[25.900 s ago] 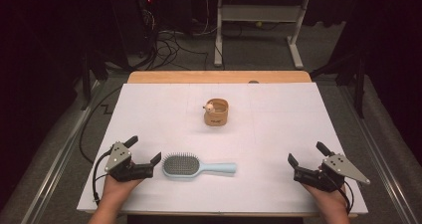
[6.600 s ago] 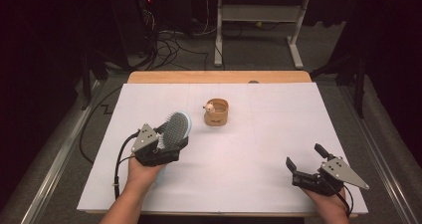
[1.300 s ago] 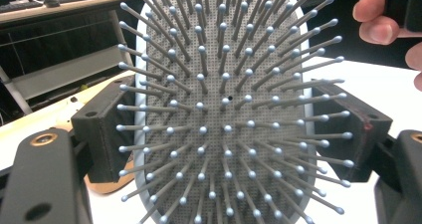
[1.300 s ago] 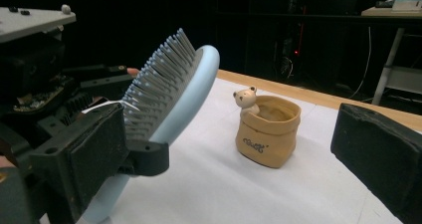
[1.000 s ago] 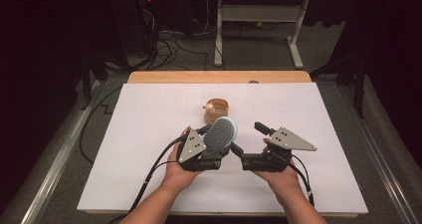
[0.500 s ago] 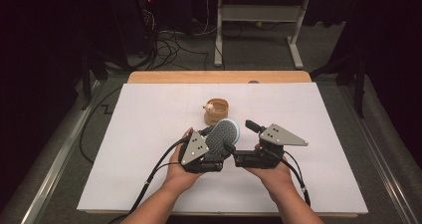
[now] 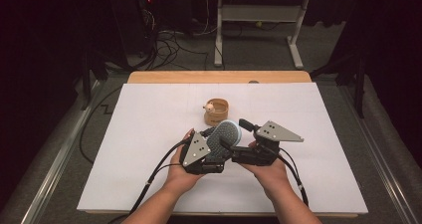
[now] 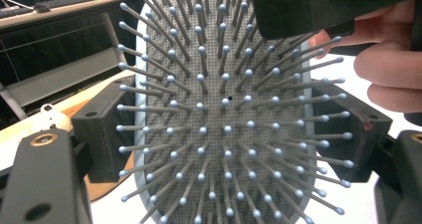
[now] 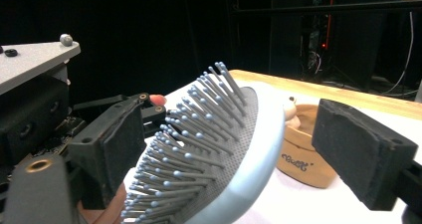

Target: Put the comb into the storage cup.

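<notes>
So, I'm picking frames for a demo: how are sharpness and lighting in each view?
High view: white table evenly lit, surroundings dark, slightly soft. Left gripper view: hairbrush bristles sharp, the hand blurred. Right gripper view: brush crisp, wooden cup softer, background nearly black.

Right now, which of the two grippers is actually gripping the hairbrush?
The left gripper: its fingers clamp the hairbrush head. The right gripper's fingers, just closing around it, are not pressing yet.

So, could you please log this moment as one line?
left gripper: shut on hairbrush | right gripper: jaws just closing, brush head between them, not gripping | wooden cup: behind, on table
</notes>
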{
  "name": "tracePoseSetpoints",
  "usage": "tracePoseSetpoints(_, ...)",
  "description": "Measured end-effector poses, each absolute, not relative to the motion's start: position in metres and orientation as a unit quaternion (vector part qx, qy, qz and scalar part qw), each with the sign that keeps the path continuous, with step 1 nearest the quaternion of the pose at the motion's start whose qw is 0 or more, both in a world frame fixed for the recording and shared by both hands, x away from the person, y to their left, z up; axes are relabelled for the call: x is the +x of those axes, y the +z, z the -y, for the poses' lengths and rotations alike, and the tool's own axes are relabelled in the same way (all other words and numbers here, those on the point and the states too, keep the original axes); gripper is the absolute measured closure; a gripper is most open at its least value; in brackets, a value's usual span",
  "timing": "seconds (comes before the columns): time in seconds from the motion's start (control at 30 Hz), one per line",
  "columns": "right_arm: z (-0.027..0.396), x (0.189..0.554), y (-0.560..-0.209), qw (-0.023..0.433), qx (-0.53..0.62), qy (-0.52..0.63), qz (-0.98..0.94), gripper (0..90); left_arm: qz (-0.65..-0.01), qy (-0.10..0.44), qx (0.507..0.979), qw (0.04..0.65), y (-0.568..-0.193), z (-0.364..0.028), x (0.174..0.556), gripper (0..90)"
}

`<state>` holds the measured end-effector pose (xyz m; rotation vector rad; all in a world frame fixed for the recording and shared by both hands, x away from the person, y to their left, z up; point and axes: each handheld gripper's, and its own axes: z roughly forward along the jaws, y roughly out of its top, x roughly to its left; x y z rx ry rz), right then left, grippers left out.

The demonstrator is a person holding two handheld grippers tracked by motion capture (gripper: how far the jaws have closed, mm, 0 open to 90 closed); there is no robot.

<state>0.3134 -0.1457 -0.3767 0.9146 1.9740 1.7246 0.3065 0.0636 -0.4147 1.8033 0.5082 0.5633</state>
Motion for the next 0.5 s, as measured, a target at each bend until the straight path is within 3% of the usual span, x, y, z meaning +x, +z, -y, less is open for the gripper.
tracePoseSetpoints(0.5, 0.1419, 0.3160, -0.3801, 0.156, 0.332, 0.620, -0.694, 21.7, -0.214, 0.241, 0.762, 0.562, -0.4124, -0.0638, 0.3047, 20.0)
